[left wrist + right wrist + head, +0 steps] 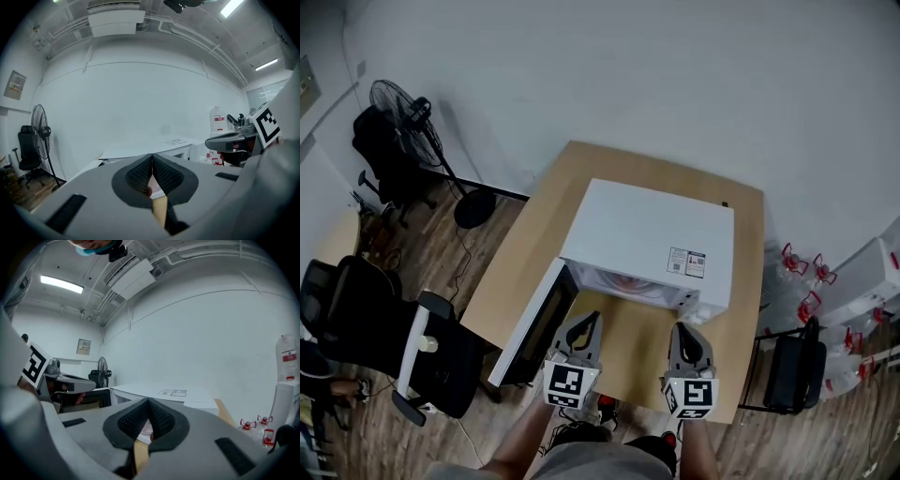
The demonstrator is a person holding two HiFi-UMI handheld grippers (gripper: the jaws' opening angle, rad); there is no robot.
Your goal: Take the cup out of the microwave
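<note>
A white microwave (647, 234) stands on a wooden table (623, 352), its door (539, 328) swung open to the left. Something pinkish red shows in the cavity mouth (628, 281); I cannot make out a cup. My left gripper (588, 321) is shut and empty in front of the opening, by the door's inner side. My right gripper (687, 330) is shut and empty before the microwave's right front corner. In the left gripper view the pads of the left gripper (152, 158) meet, with the microwave top (140, 151) beyond. The right gripper (149, 402) also has its pads together.
A standing fan (403, 108) and a black office chair (356, 309) are on the floor to the left. A black chair (792, 366) and water jugs with red handles (802, 262) stand to the right. A white wall lies behind the table.
</note>
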